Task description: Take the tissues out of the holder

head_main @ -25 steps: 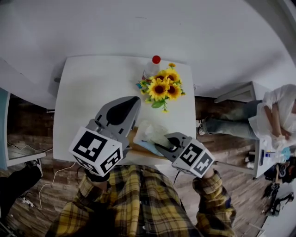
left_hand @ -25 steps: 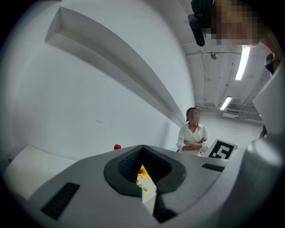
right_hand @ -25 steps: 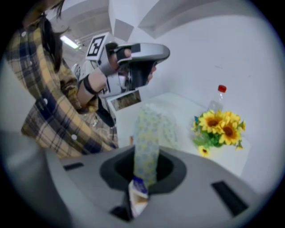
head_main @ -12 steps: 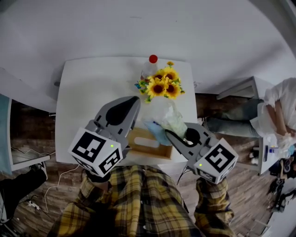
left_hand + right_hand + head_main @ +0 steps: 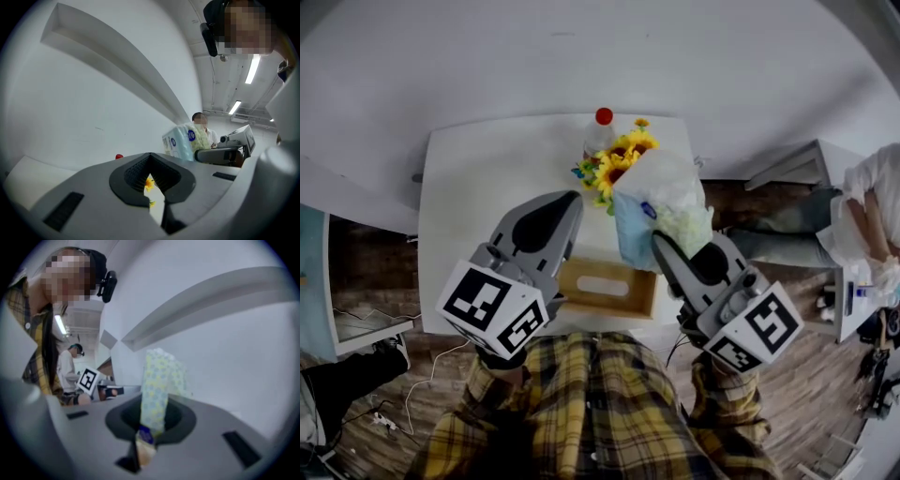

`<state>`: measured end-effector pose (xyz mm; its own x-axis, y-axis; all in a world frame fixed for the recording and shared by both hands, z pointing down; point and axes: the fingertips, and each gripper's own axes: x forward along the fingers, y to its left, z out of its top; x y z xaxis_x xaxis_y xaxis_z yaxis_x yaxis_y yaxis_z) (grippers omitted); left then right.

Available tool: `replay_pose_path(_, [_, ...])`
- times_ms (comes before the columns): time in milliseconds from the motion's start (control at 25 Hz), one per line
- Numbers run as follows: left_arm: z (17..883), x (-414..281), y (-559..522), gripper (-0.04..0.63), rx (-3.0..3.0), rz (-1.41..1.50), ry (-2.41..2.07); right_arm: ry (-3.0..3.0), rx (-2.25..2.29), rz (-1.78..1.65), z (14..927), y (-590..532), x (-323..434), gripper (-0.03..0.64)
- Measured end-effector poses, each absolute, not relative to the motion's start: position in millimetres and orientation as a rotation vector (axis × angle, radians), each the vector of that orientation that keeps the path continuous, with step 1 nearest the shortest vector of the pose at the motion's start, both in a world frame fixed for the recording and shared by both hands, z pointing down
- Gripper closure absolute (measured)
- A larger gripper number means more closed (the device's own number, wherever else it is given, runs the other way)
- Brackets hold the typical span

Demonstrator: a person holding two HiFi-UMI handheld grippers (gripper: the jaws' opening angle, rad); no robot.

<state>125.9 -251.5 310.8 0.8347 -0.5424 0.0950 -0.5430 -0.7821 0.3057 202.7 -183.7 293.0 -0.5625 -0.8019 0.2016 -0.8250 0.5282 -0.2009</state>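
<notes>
Tissue pack [image 5: 664,208]: out of the wooden holder [image 5: 606,287] and held in the air over the white table [image 5: 478,197], just beside the sunflowers [image 5: 617,161]. Right gripper [image 5: 151,430]: its own view shows the jaws clamped on the pack's lower edge, a grip the head view only half shows. Left gripper [image 5: 151,161]: its own view shows the jaws together on nothing. Only the head view shows the holder, at the near table edge.

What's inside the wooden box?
Only a pale patch shows through the slot in the wooden box; its top covers the rest, so I can't tell what is in there. The tissue pack is outside, held up by the right tongs.
</notes>
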Motion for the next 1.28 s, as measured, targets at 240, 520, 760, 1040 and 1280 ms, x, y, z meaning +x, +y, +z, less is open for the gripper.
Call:
replay_pose_path(240, [305, 127, -250, 0.581, 2.712, 0.008, -0.816, -2.698, 1.512, 0.379, 283, -189, 210, 0.565])
replay_pose_path(520, [300, 130, -248, 0.581, 2.726, 0.011, -0.804, -2.700, 1.494, 0.381, 283, -192, 215, 0.568])
replay_pose_path(760, [301, 130, -245, 0.581, 2.726, 0.018, -0.806, -2.697, 1.478, 0.391, 285, -192, 216, 0.568])
replay_pose_path(1040, [297, 130, -245, 0.581, 2.731, 0.015, -0.797, -2.684, 1.459, 0.401, 287, -192, 217, 0.568])
replay_pose_path(1280, [294, 127, -248, 0.581, 2.728, 0.018, -0.809, -2.685, 1.418, 0.372, 280, -197, 216, 0.568])
